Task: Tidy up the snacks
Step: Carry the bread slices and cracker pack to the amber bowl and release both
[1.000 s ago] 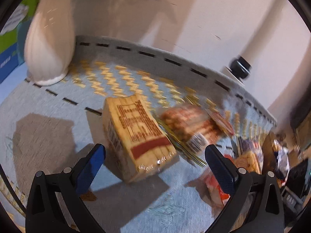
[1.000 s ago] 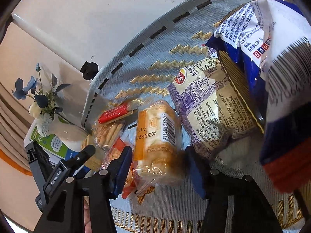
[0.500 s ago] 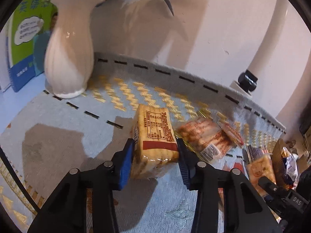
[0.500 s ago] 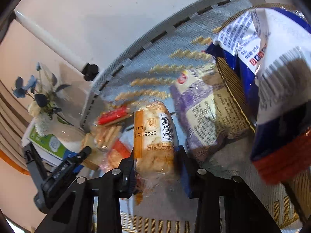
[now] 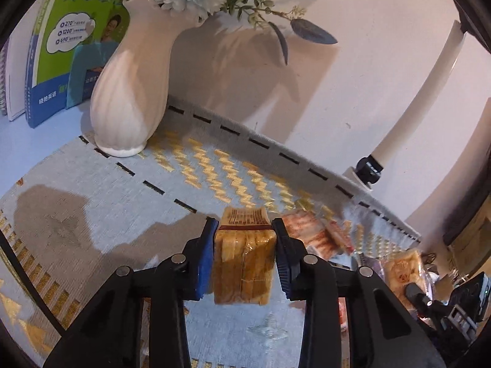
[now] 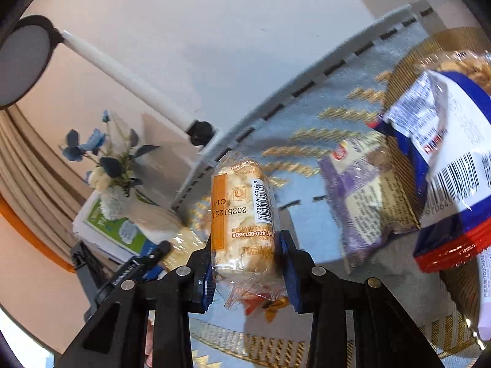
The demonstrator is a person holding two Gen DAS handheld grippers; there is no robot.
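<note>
Left side: bare table runner (image 5: 129,214) lay clear up to the white vase (image 5: 129,82).
Behind vase: books (image 5: 58,46) closed that corner.
Back: the wall (image 5: 353,76) bounded the runner's far edge.
Right side: purple snack bag (image 6: 365,196) and blue-and-white bag (image 6: 454,159) crowded the way.

Green-and-blue book (image 5: 58,46) far left: cut off by frame edge, title only partly legible. Blurred orange-red snack packets (image 5: 310,233) right of the gripped pack; print unreadable. Big blue-white-red crinkly snack bag (image 6: 454,159) near right: cropped by edge, barcode digits partly cut. Purple-white packet (image 6: 365,196) smeared, text illegible. Round black-rimmed lamp head (image 6: 21,61) far left, half cropped.
</note>
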